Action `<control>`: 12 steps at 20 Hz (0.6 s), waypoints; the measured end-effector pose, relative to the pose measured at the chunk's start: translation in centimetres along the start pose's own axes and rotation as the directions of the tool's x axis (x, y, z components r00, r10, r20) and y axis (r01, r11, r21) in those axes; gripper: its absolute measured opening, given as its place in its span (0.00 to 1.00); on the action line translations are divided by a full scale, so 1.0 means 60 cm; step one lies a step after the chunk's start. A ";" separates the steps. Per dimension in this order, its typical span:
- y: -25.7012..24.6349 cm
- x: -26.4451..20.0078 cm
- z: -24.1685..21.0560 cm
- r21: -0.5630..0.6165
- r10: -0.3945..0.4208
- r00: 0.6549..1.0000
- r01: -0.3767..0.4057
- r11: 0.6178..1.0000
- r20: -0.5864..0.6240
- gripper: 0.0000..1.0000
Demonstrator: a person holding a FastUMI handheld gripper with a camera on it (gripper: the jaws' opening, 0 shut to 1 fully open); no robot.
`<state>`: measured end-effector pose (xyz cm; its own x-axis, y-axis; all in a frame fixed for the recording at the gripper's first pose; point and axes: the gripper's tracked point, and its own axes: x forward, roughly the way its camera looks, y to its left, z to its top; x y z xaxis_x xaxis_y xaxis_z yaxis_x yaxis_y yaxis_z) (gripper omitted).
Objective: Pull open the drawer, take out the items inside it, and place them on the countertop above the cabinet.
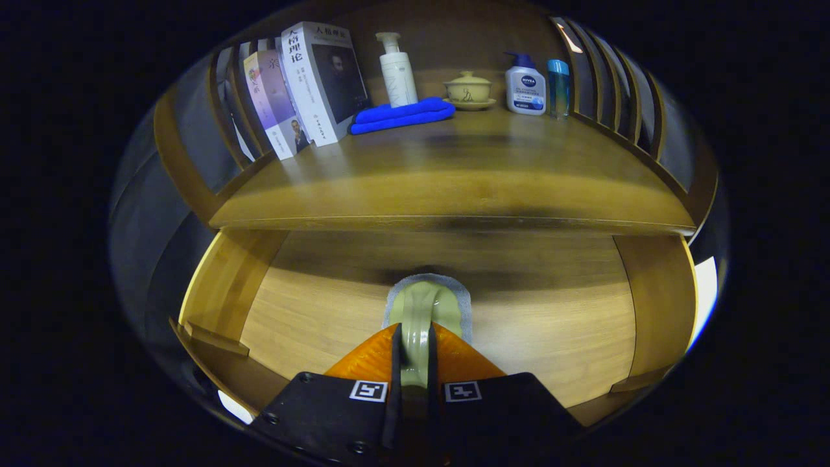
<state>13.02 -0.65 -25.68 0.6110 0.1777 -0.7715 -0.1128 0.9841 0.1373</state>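
Tongs (413,353) clamp pale green item (425,308) over drawer (557,337).

The tool (413,347) pinches a pale green spoon (425,311) between its 2 fingers, over the open drawer (557,337). Beyond it the worktop (454,175) carries books (311,84), a blue cloth (402,114) and bottles (397,70).

wooden cabinet (454,188), slatted side rails (609,78), dim light

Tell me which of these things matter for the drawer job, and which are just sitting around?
Job:
- hand-held gripper, shut on the pale green item
- open drawer
- countertop

Lying about:
- books
- blue cloth
- white pump bottle
- lidded cup
- lotion bottle
- blue bottle
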 end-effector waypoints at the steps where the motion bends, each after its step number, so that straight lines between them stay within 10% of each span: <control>1: 0.001 -0.012 0.006 0.011 0.011 1.000 -0.011 1.000 0.018 0.18; 12: 0.013 -0.151 0.071 0.045 0.091 0.980 -0.100 0.994 0.177 0.18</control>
<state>10.71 -1.46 -15.93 0.7272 0.2639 -0.6336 -0.1380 0.9605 0.2416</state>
